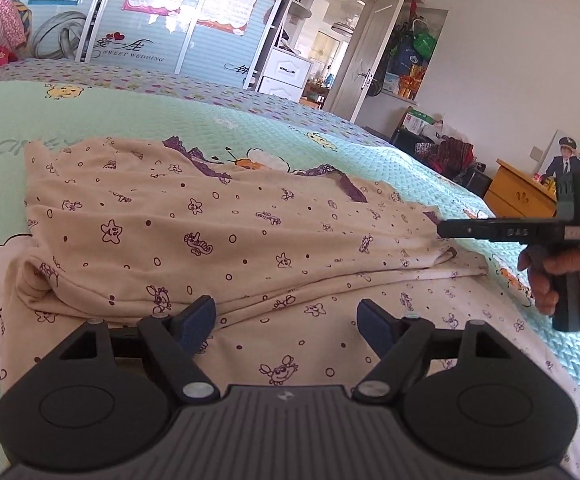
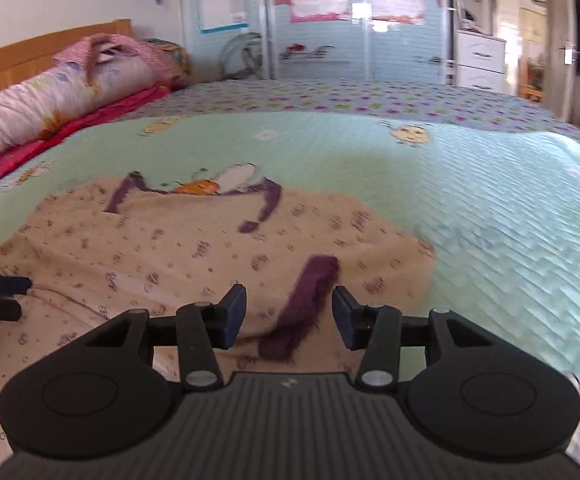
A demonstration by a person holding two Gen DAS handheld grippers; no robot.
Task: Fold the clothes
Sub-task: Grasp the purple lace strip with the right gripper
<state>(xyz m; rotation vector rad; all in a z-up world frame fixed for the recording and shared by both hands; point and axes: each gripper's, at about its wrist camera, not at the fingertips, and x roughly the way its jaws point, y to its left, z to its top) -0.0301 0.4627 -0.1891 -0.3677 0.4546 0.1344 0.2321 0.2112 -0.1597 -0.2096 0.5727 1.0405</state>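
Cream printed garment (image 1: 217, 232), partly folded over itself, lies mid-frame on the green quilt (image 1: 137, 120); left gripper (image 1: 285, 322) and right gripper (image 2: 289, 316) both wide, empty; risk: a one-layer pinch would drag the fold askew.
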